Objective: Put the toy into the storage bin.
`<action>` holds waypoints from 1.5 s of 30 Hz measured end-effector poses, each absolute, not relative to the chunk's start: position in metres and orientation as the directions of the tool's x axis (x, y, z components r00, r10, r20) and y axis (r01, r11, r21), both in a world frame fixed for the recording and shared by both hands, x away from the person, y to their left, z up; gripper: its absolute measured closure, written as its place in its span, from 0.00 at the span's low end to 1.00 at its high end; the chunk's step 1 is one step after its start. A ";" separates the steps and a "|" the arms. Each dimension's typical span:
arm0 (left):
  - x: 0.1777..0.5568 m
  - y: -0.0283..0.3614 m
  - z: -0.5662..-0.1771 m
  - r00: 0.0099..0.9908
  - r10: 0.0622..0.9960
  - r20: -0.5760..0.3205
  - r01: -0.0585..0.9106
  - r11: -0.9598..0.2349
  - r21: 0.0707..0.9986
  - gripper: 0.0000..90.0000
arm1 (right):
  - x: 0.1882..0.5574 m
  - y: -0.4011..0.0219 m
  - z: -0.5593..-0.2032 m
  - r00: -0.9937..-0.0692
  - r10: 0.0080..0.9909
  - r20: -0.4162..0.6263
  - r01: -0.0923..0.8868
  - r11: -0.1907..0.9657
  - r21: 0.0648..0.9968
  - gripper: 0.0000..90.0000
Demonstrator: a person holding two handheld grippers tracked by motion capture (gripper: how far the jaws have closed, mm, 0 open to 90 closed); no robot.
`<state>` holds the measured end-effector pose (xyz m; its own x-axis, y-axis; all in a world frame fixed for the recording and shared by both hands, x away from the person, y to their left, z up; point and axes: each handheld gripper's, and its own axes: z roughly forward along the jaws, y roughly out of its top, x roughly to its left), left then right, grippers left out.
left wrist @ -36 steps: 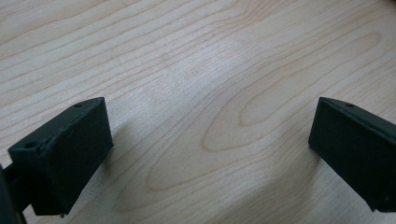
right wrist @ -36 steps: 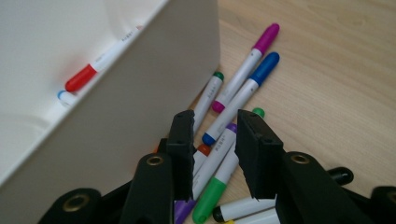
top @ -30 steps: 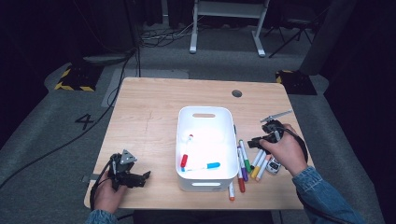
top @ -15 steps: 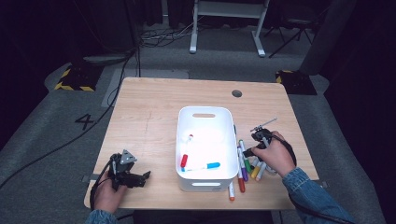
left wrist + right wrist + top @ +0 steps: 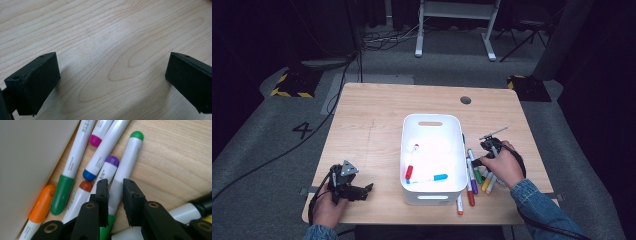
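Observation:
Several coloured markers (image 5: 474, 175) lie on the wooden table (image 5: 372, 130) along the right side of a white bin (image 5: 432, 119). My right gripper (image 5: 483, 161) is down among them. In the right gripper view its jaws (image 5: 115, 185) have just been closing and now pinch the white barrel of a green-tipped marker (image 5: 127, 157). Purple (image 5: 108, 170), blue (image 5: 105, 147) and orange (image 5: 42, 205) markers lie just left of it. My left gripper (image 5: 362, 190) rests near the table's front left corner, open (image 5: 110, 72) over bare wood.
Inside the bin lie a red marker (image 5: 411, 162) and a blue marker (image 5: 432, 178). The bin's wall (image 5: 25, 157) stands close to the left of the gripped marker. A round cable hole (image 5: 465, 100) sits at the back right of the table.
My right hand has come down and leftward onto the markers beside the bin. The left hand has not moved.

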<state>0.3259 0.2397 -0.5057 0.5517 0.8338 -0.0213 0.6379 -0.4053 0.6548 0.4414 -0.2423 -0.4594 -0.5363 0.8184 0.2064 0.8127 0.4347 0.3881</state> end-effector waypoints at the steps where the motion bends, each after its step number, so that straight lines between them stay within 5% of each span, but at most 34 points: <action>1: 0.326 0.240 -0.506 0.552 0.834 -0.021 0.638 -0.406 0.655 0.00 | 0.443 -0.242 -0.460 -0.530 0.823 0.205 0.816 0.429 0.387 0.84; 28: 0.326 0.240 -0.506 0.552 0.834 -0.021 0.638 -0.406 0.655 0.00 | 0.445 -0.235 -0.466 -0.514 0.854 0.084 0.809 0.449 0.380 0.85; 45: 0.326 0.240 -0.506 0.552 0.834 -0.021 0.638 -0.406 0.655 0.00 | 0.442 -0.241 -0.453 -0.489 0.862 0.136 0.814 0.395 0.427 0.86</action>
